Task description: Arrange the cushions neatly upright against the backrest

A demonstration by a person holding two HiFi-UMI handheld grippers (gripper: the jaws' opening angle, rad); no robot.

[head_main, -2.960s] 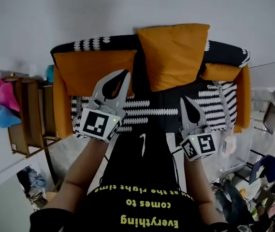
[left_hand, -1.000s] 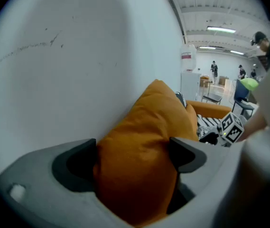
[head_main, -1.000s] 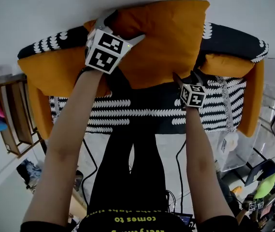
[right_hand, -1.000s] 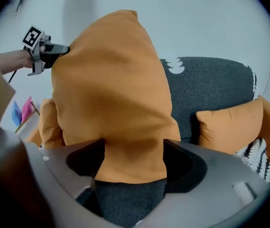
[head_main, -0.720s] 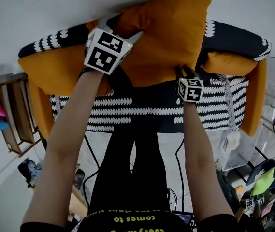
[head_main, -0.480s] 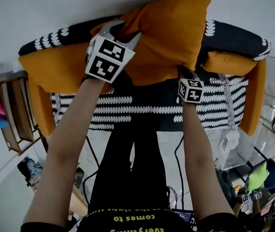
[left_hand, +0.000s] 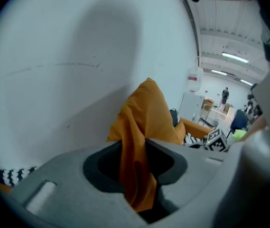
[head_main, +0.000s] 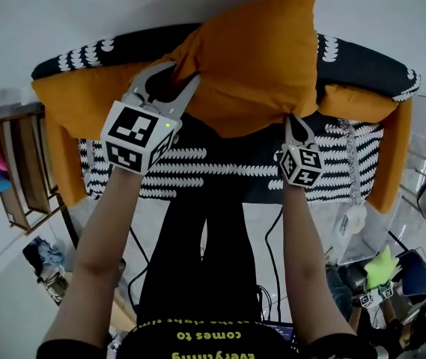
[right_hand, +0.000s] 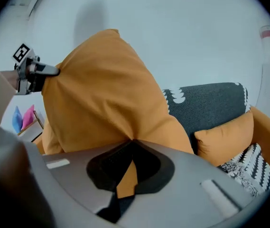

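Observation:
A big orange cushion is held up in front of the black-and-white sofa backrest. My left gripper has the cushion's left corner between its jaws, which are closing and pinch a fold of the fabric. My right gripper is shut on the lower right corner. In the right gripper view the cushion bulges upward. A second orange cushion leans at the sofa's left end. A smaller one lies at the right end.
The patterned seat lies below the lifted cushion, with orange armrests at the sides. A wooden shelf stands left of the sofa. A white wall is behind it. Clutter and cables lie on the floor at the bottom right.
Both grippers closed on the big cushion's corners. The left gripper then drew back toward me and lower with its corner, and the cushion came up off the seat.

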